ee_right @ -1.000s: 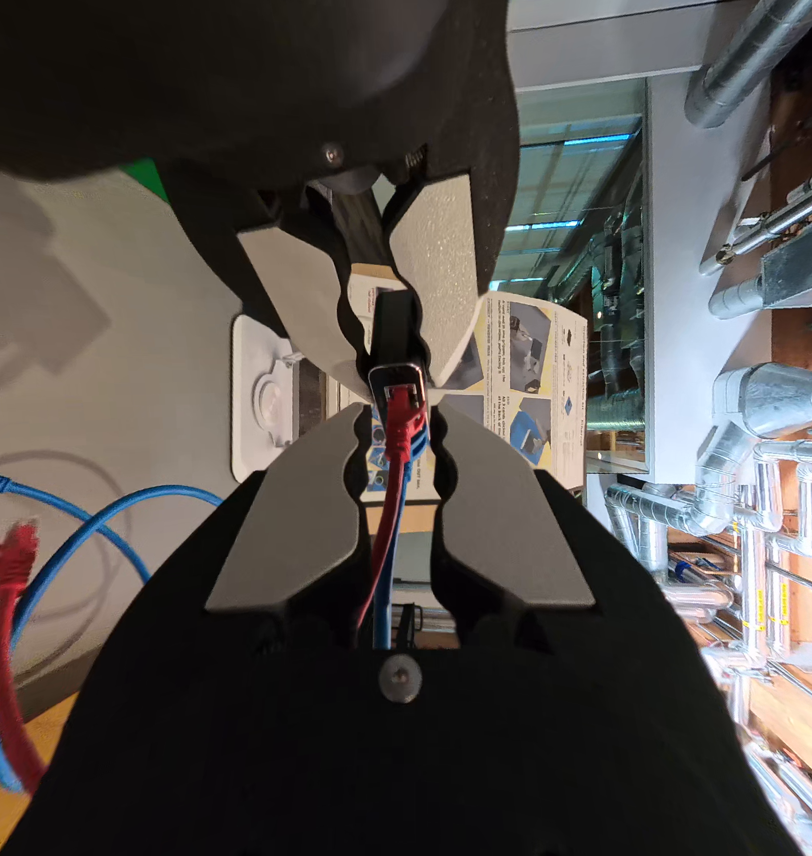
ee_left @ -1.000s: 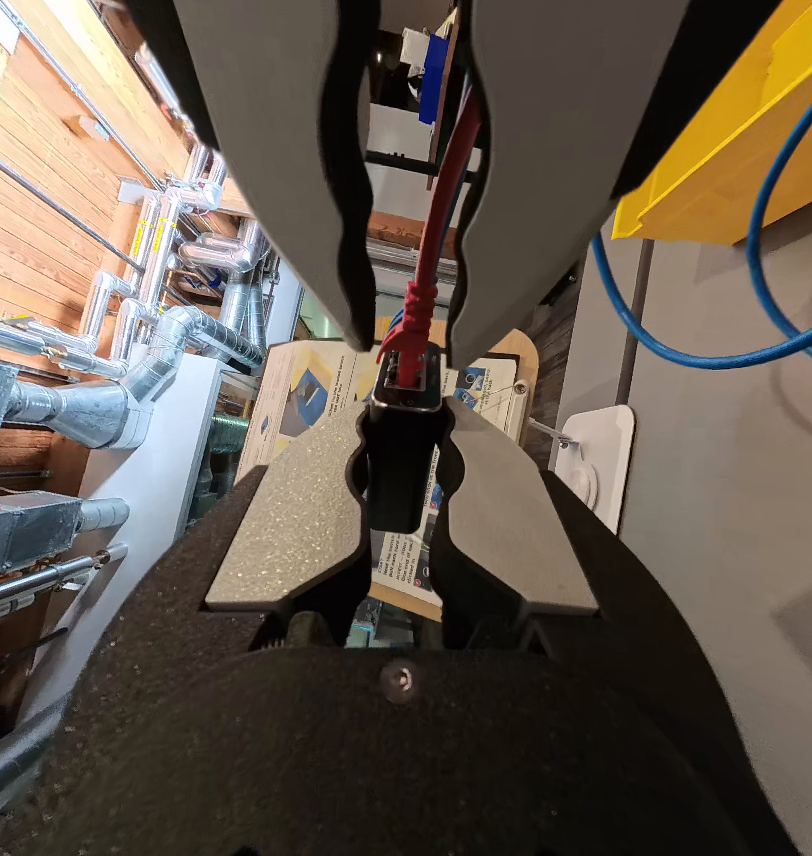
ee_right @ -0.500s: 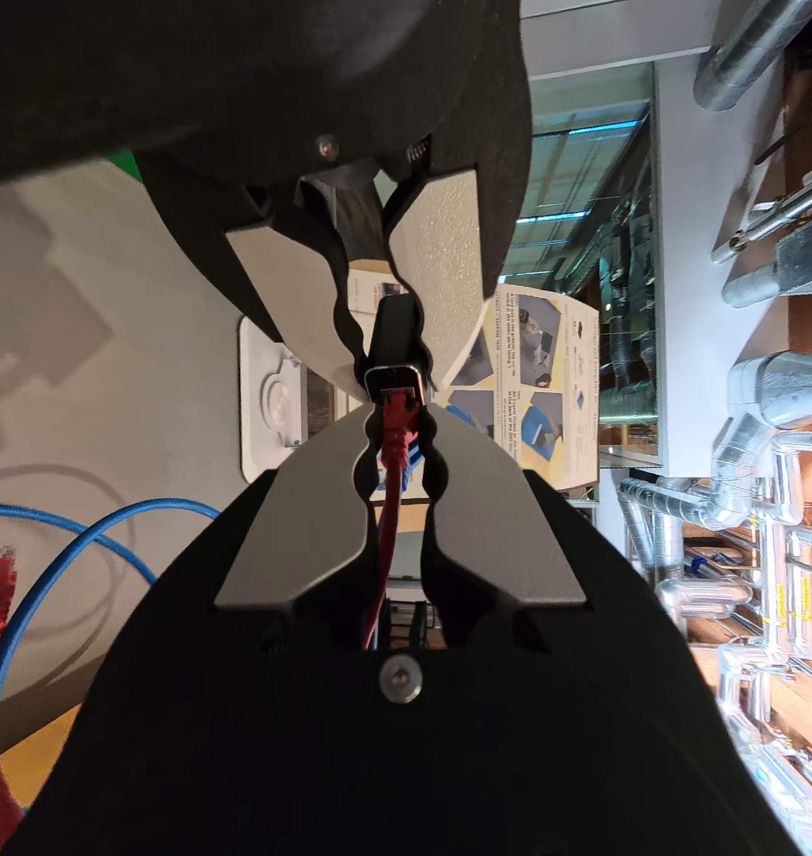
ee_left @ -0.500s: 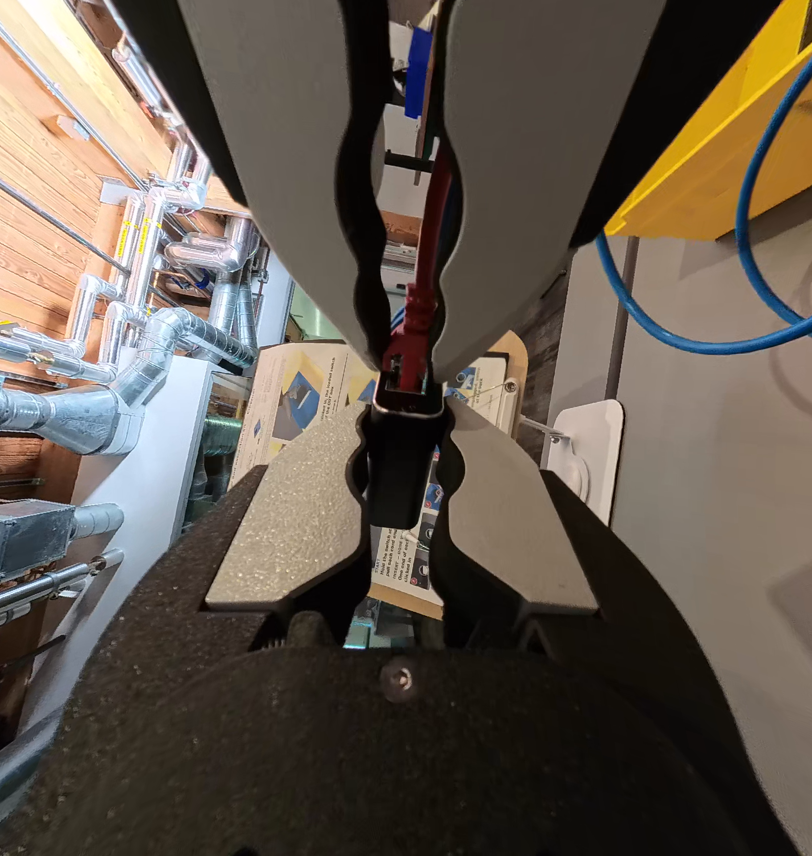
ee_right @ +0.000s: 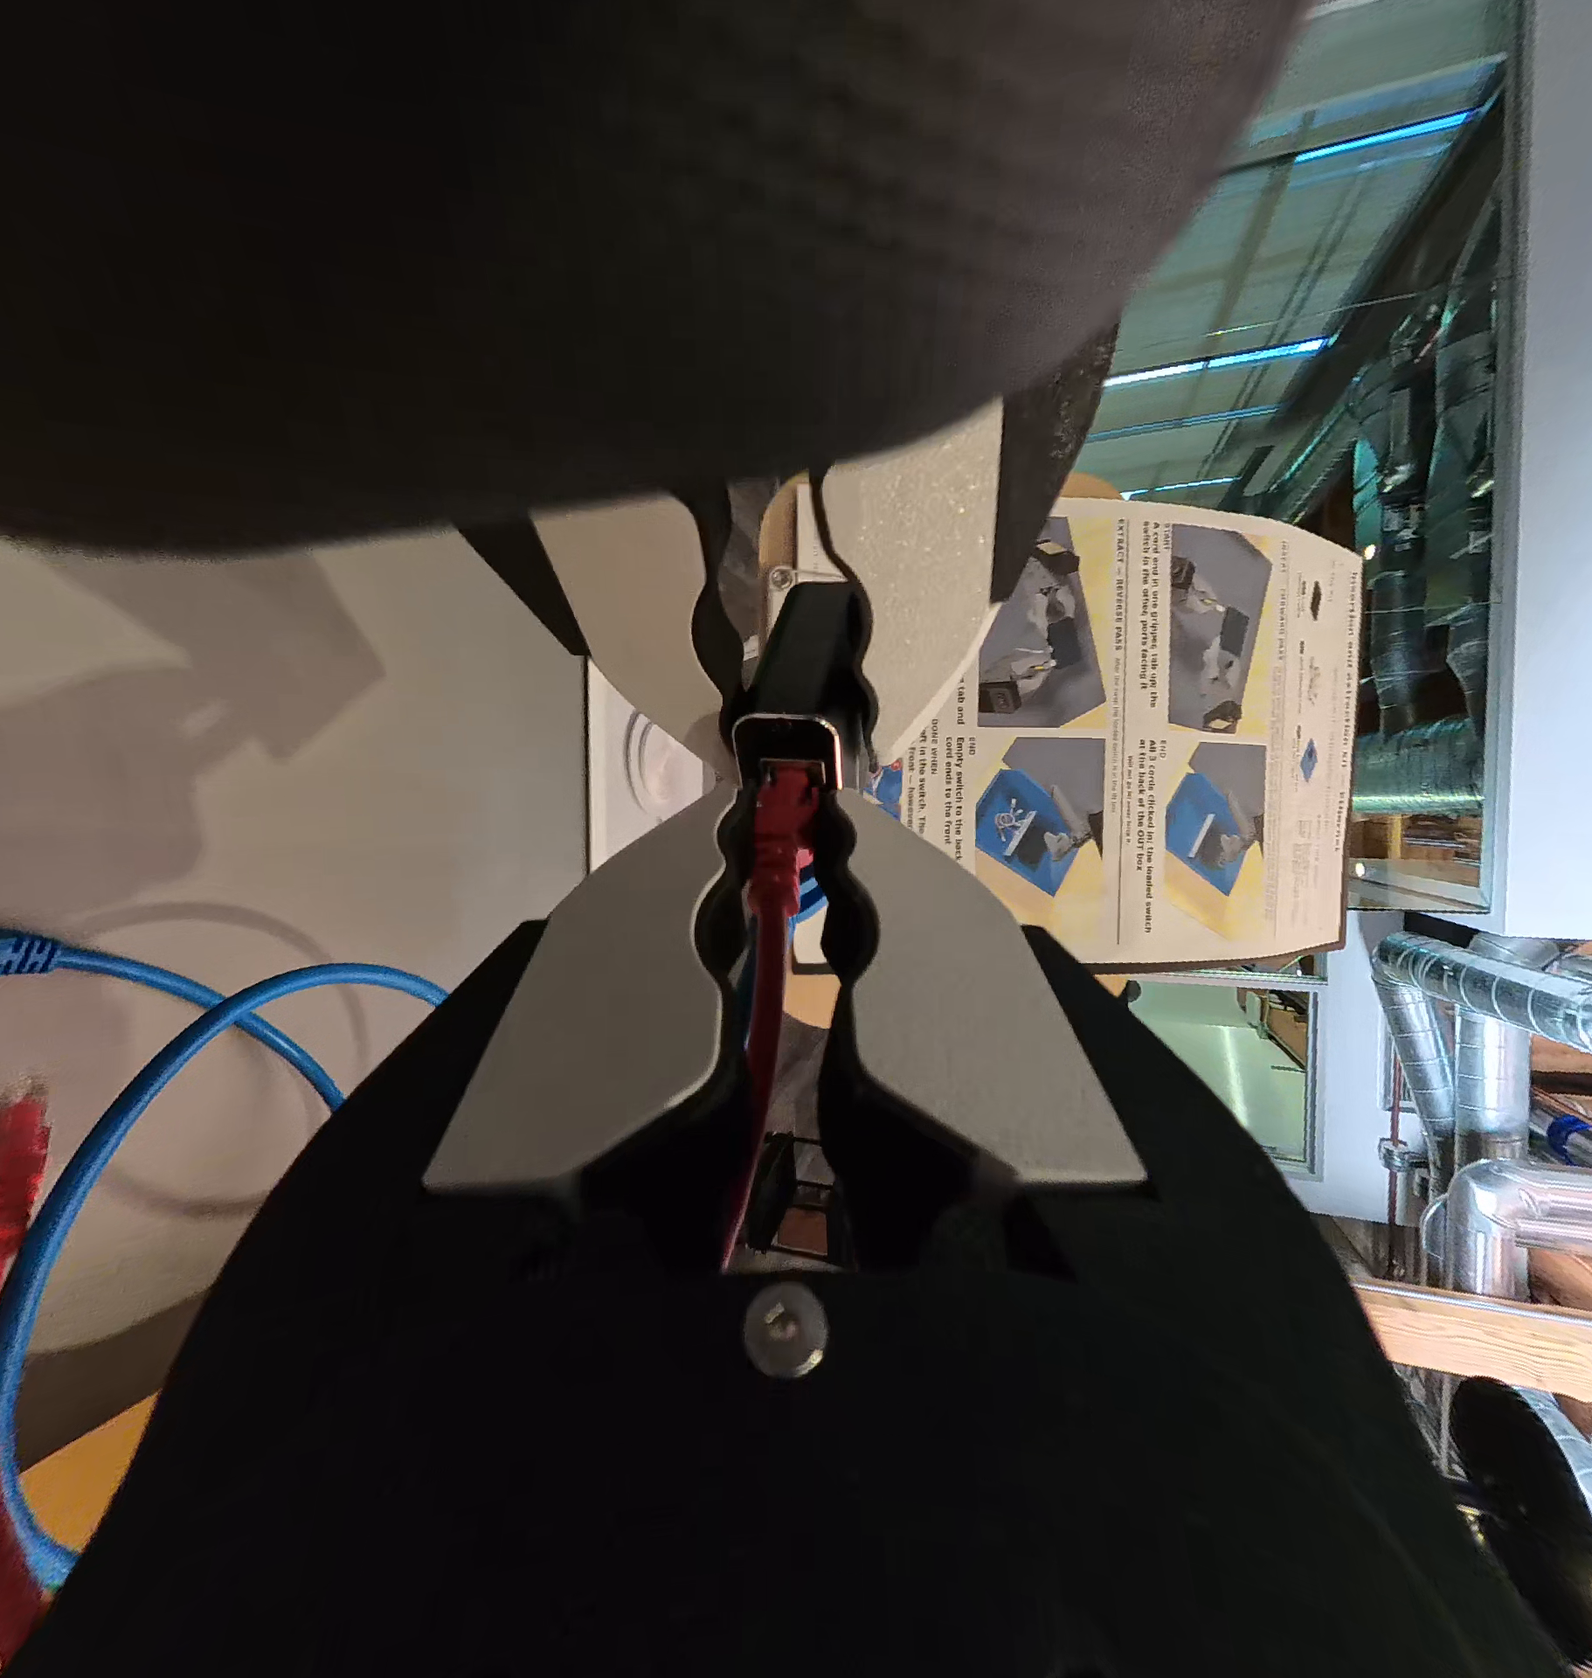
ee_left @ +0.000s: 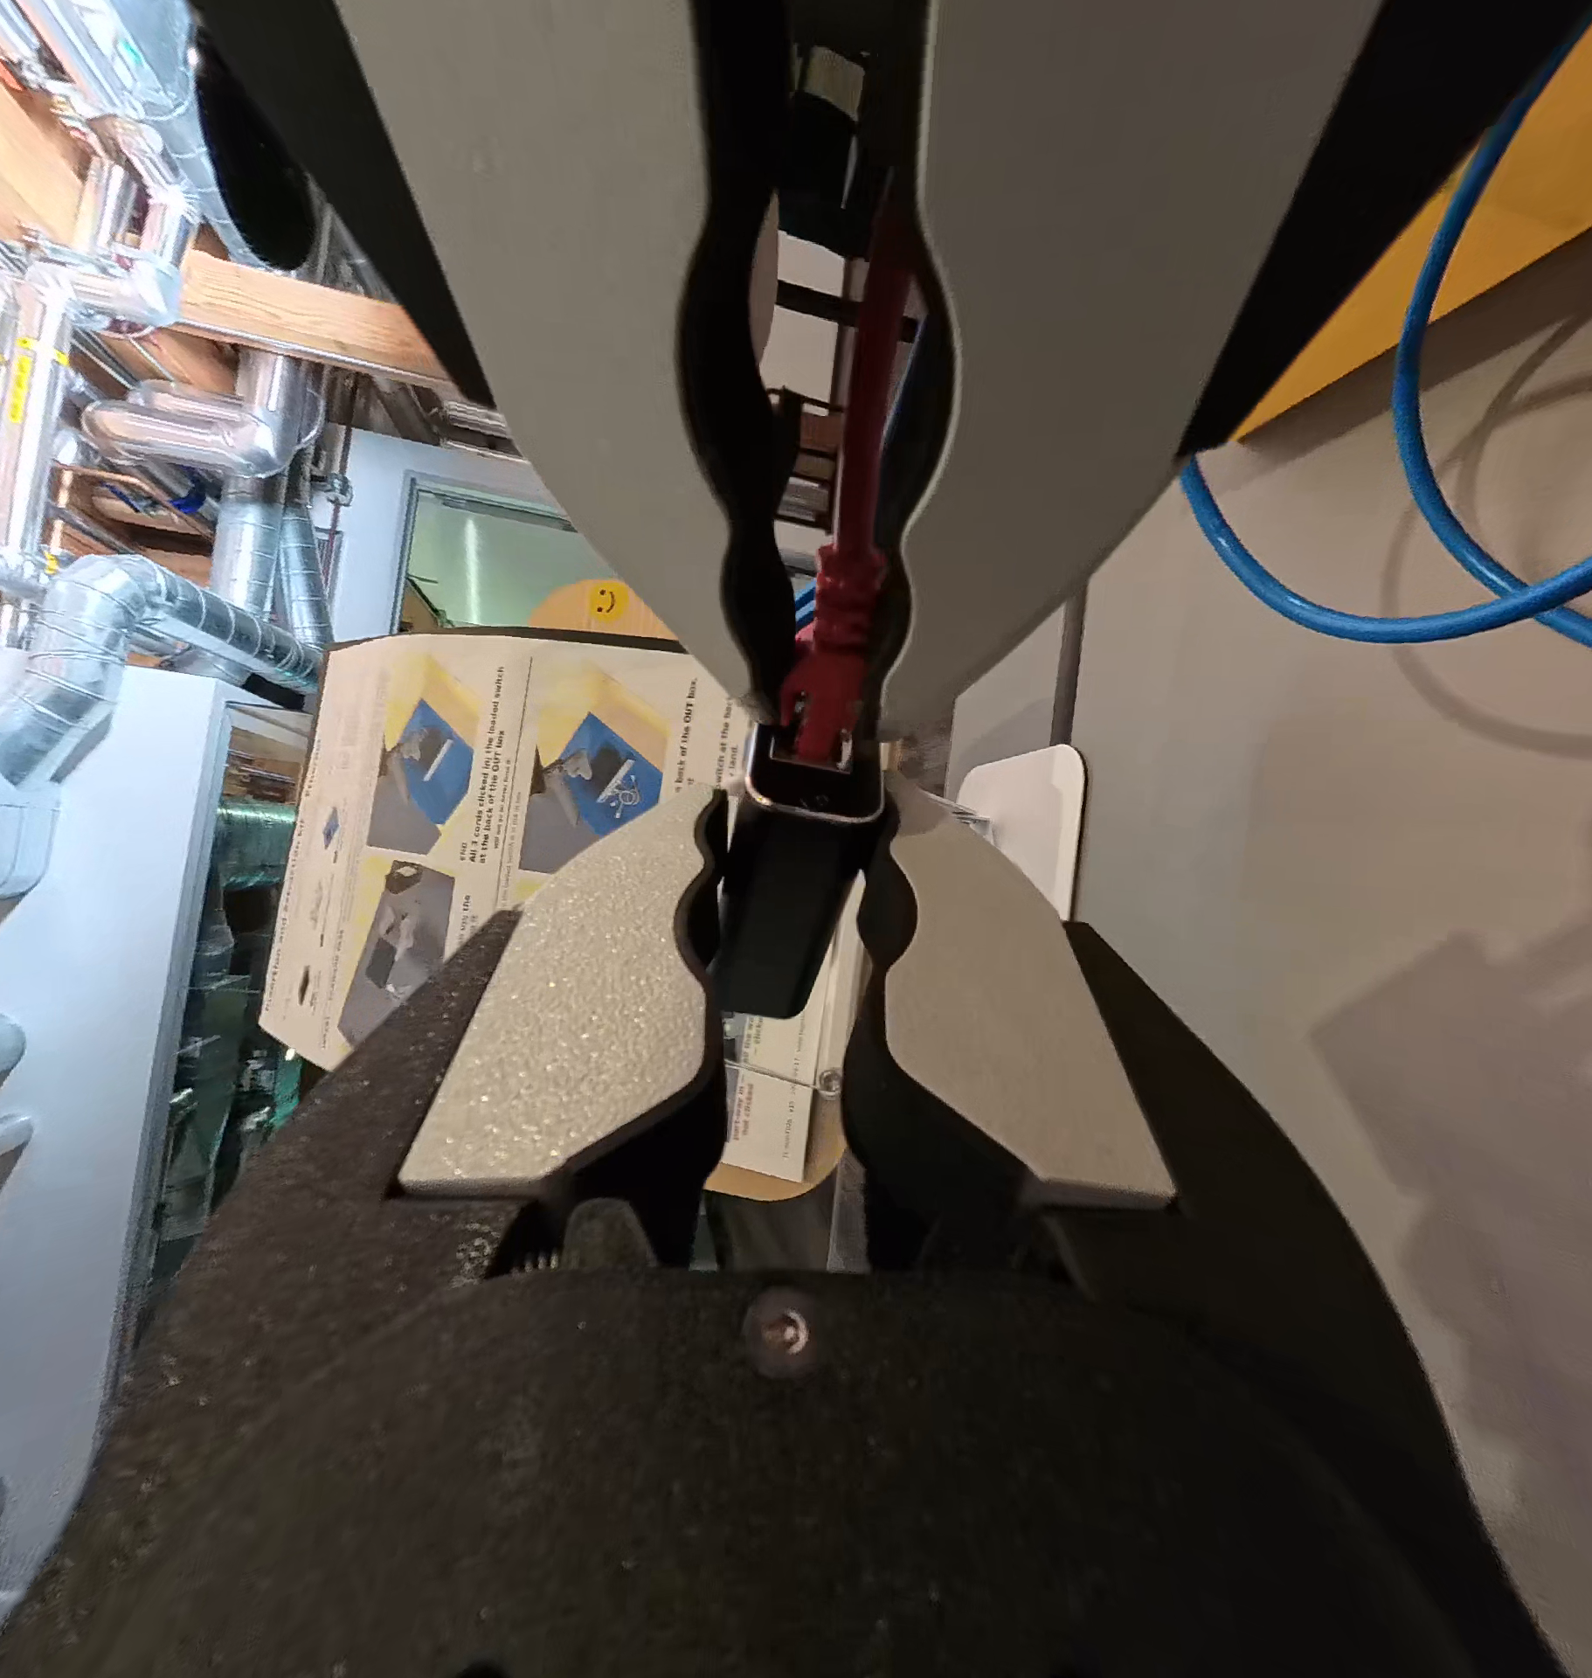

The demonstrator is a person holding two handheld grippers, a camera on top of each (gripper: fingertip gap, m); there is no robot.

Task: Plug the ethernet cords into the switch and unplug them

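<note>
My left gripper is shut on a small black switch and holds it in the air, port end forward. The switch also shows in the right wrist view, held from above by the left gripper's fingers. A red ethernet plug sits in the switch's port. My right gripper is shut on this red plug right at the port. The left wrist view shows the same plug between the right gripper's fingers. A blue cord runs just behind the red one.
A blue cable loop and a loose red plug lie on the grey table. A printed instruction sheet and a white plate stand behind. A yellow bin is at the upper right. Metal pipes run beyond. Left and right tips are no more than a few centimetres apart.
My right gripper's jaws have closed onto the red plug at the switch's port. The two grippers have drawn closer together. The left gripper keeps its hold on the switch.
</note>
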